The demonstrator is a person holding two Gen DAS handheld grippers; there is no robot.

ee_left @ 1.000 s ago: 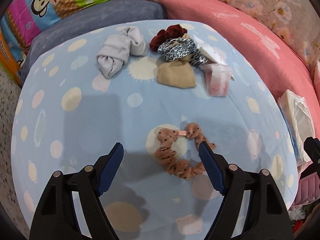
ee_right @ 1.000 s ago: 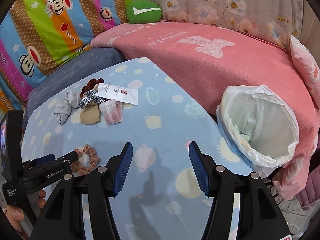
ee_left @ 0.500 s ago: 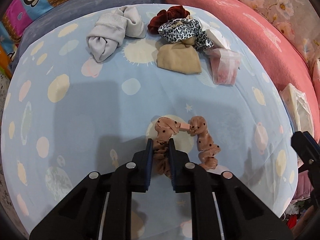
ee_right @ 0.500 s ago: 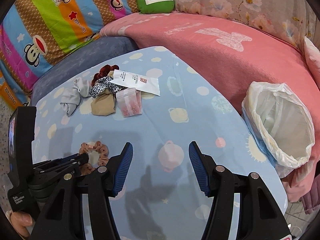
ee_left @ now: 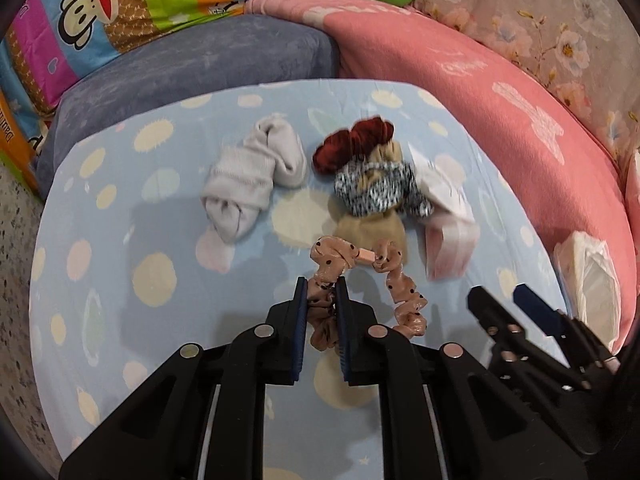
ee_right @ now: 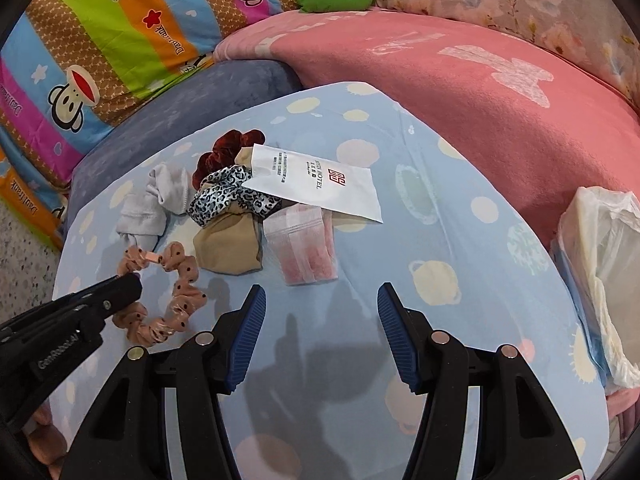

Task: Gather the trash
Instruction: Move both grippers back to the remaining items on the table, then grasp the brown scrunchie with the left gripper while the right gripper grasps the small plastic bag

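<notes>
Your left claw [ee_left: 321,294] is pinching the pink dotted scrunchie [ee_left: 404,300], one side of the loop squeezed between its pads (the rest dangles to the claw's right, over the blue spotted tabletop [ee_left: 120,248]). Your right claw [ee_right: 321,312] is spread wide, nothing in it. Just ahead of it lies a pink packet [ee_right: 306,248], with a white hotel sachet [ee_right: 320,180] beyond. The white trash bag [ee_right: 600,240] sits far to its right.
</notes>
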